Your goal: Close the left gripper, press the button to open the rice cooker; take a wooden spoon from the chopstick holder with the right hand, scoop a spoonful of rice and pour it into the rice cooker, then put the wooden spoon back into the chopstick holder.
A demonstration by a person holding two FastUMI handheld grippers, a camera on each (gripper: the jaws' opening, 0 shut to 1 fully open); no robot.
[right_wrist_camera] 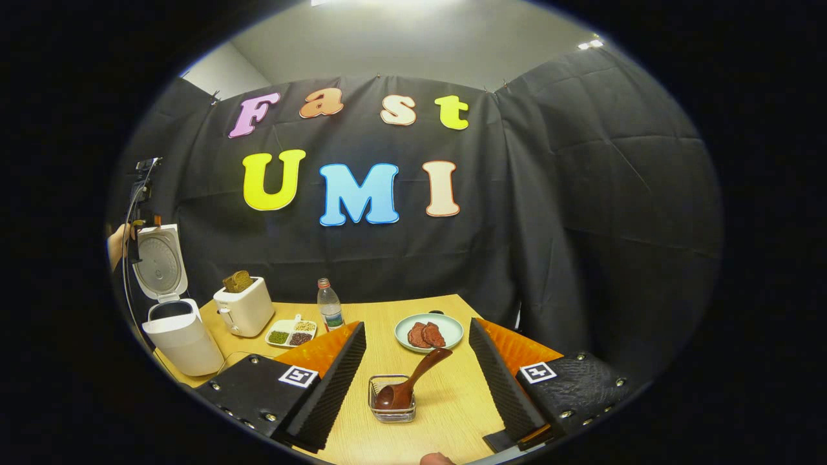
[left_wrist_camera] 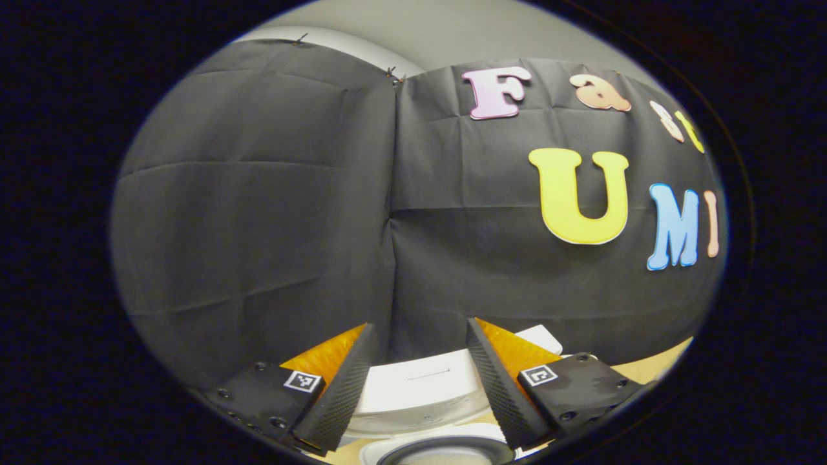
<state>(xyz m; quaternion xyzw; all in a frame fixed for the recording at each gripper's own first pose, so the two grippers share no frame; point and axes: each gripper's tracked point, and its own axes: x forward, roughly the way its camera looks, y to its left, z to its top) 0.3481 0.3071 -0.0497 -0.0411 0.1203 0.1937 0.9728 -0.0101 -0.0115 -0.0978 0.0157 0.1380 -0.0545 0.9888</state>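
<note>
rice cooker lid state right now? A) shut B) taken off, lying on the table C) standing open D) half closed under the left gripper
C: in the right gripper view the rice cooker has its lid raised upright above the body, inner side showing; the wooden spoon sits in the chopstick holder.

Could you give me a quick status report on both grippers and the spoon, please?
Both grippers open, empty. Rice cooker lid up. Wooden spoon sits in chopstick holder, between the right gripper fingers' line. Nothing blocking.
</note>
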